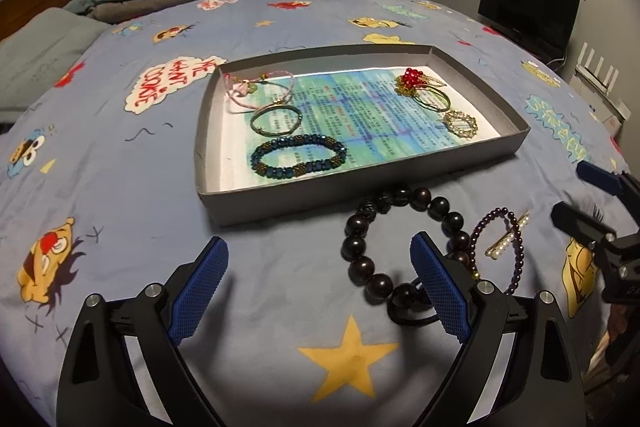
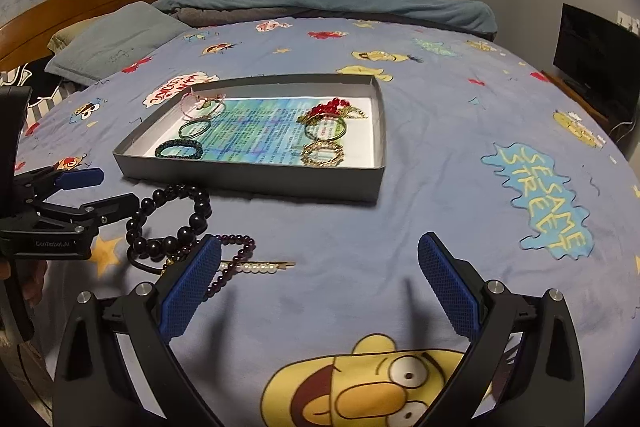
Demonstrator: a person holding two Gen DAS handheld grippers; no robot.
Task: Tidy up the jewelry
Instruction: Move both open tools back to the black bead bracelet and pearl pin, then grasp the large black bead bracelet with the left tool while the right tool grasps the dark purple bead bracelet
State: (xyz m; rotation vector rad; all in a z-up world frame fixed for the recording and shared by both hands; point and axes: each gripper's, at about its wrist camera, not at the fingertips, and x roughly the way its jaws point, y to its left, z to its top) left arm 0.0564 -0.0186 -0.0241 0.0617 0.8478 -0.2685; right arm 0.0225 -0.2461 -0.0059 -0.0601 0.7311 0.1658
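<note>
Both claws hover low over the bed.
Left claw (image 1: 320, 291) spread beside the dark bead bracelet (image 1: 400, 247); right claw (image 2: 320, 291) spread, empty.

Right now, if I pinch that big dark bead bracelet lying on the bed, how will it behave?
The dark bead bracelet is a strung loop of round beads, so it will probably sag and dangle rather than hold shape. Its beads look large and glossy, so the open left gripper may slip. It likely won't roll on the soft bedsheet.
</note>
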